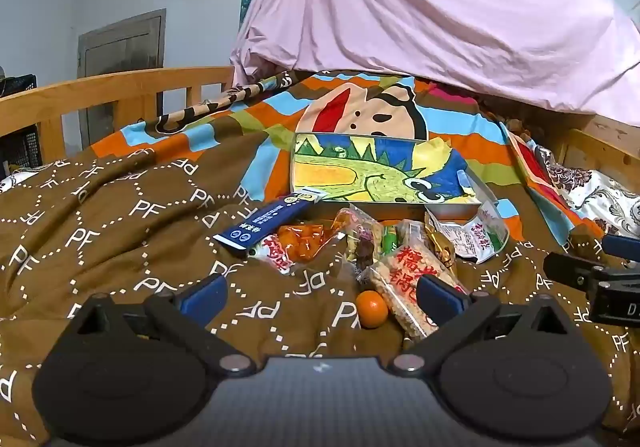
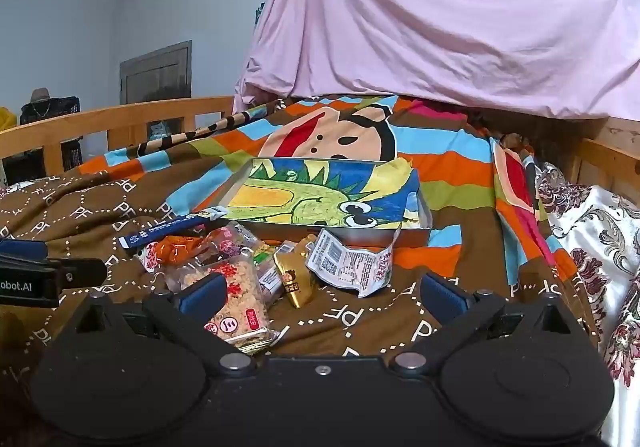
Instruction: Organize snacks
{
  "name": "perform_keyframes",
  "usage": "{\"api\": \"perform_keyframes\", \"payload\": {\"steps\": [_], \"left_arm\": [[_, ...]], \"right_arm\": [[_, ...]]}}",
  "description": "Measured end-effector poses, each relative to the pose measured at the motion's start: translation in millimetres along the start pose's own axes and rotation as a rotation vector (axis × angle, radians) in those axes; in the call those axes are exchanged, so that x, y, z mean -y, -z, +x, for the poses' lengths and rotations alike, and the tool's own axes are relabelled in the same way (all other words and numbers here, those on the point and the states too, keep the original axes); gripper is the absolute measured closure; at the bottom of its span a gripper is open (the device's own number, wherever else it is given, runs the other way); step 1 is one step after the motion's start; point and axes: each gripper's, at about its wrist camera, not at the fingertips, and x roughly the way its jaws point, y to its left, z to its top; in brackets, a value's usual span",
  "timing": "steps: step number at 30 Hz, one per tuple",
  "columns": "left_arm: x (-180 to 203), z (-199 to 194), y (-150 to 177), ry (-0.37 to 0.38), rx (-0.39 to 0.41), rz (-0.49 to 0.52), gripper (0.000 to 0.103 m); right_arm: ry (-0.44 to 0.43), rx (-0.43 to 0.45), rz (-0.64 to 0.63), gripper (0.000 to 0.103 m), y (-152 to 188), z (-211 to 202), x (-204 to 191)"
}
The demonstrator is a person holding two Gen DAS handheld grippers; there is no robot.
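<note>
A heap of wrapped snacks lies on a brown quilt in front of a shallow metal tray (image 1: 472, 203) (image 2: 424, 223) lined with a dinosaur drawing. In the heap are a dark blue stick pack (image 1: 264, 225) (image 2: 160, 233), a rice cracker pack with red lettering (image 1: 408, 279) (image 2: 236, 287), a gold wrapped piece (image 2: 296, 279), a white pouch (image 1: 476, 237) (image 2: 352, 261) and a small orange (image 1: 372, 309). My left gripper (image 1: 322, 299) hovers open just before the orange and the cracker pack. My right gripper (image 2: 322, 297) is open too, the cracker pack by its left finger. Neither holds anything.
A wooden bed rail (image 1: 100, 95) (image 2: 112, 119) runs along the left and far side. A pink sheet (image 1: 440, 7) (image 2: 440, 19) hangs behind the tray. A floral white cloth (image 2: 600, 247) lies at the right edge. The brown quilt (image 1: 100, 215) spreads to the left.
</note>
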Motion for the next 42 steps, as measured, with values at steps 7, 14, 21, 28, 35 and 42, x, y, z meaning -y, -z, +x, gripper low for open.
{"api": "perform_keyframes", "payload": {"steps": [7,14,21,28,35,42], "left_arm": [[3.4,2.7,-1.7,-0.004,-0.005,-0.002,0.0],[-1.0,1.6,2.2,-0.001,-0.016,-0.025,0.0],[-0.9,1.9,1.4,-0.001,-0.018,-0.027,0.0],[-1.6,1.9,2.1,0.0,-0.017,-0.027,0.0],[-1.9,2.0,2.2,0.0,-0.017,-0.028,0.0],[-2.0,2.1,2.5,0.001,-0.018,-0.028,0.0]], "right_arm": [[-0.006,-0.004,0.003,0.001,0.5,1.0,-0.4],[-0.004,-0.004,-0.005,0.001,1.1,1.0,1.6],[-0.004,-0.005,-0.008,0.001,1.0,2.0,-0.2],[-0.007,-0.008,-0.005,0.001,1.2,2.0,0.6],[-0.007,-0.008,-0.006,0.001,1.1,2.3,0.5],[-0.006,-0.009,-0.007,0.001,1.6,2.4,0.3]]}}
